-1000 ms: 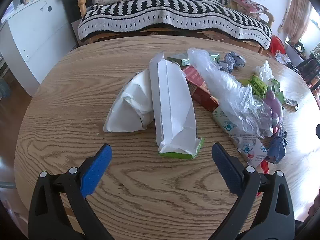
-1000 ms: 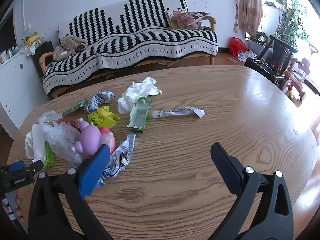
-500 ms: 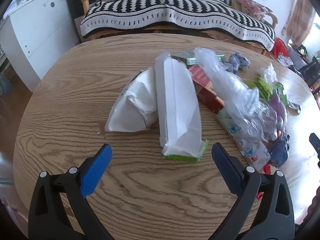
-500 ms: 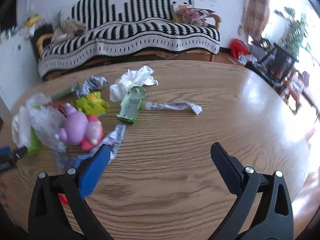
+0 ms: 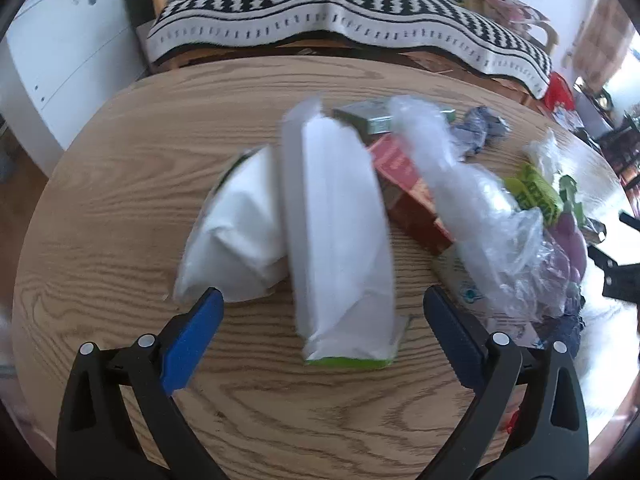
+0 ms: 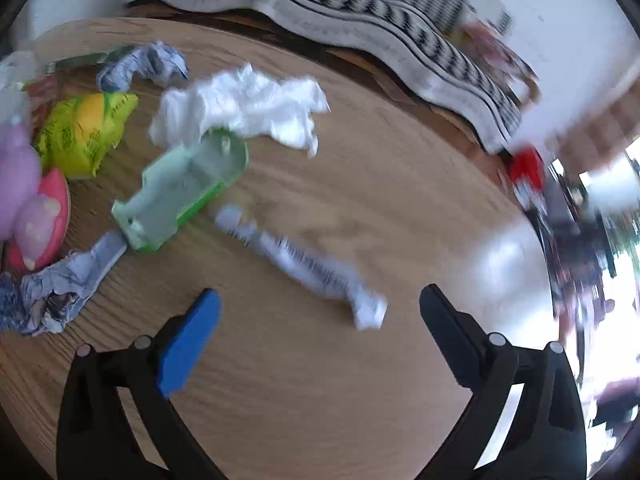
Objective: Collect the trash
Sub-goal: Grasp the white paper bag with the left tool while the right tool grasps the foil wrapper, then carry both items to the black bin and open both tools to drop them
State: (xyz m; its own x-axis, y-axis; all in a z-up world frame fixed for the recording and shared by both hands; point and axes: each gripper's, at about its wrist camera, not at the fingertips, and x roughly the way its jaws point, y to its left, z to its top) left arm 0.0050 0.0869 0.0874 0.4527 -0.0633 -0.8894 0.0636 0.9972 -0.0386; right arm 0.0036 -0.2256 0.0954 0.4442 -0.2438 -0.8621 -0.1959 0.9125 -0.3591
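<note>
desk (image 5: 120, 184): grained wood, smooth, glossy
carton (image 5: 340, 240): matt white card
bag (image 5: 472, 208): clear crinkled plastic
tissue (image 6: 244, 108): crumpled white paper

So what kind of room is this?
Probably a living room at home: a sofa under a black-and-white striped blanket stands behind a round wooden table, and a curtain hangs beside it.

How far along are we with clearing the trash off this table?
Nothing looks collected yet. Both grippers are open and empty: the left gripper frames the flattened white carton, the right gripper is near the twisted paper strip. The tissue, green tray and plastic bag remain.
</note>
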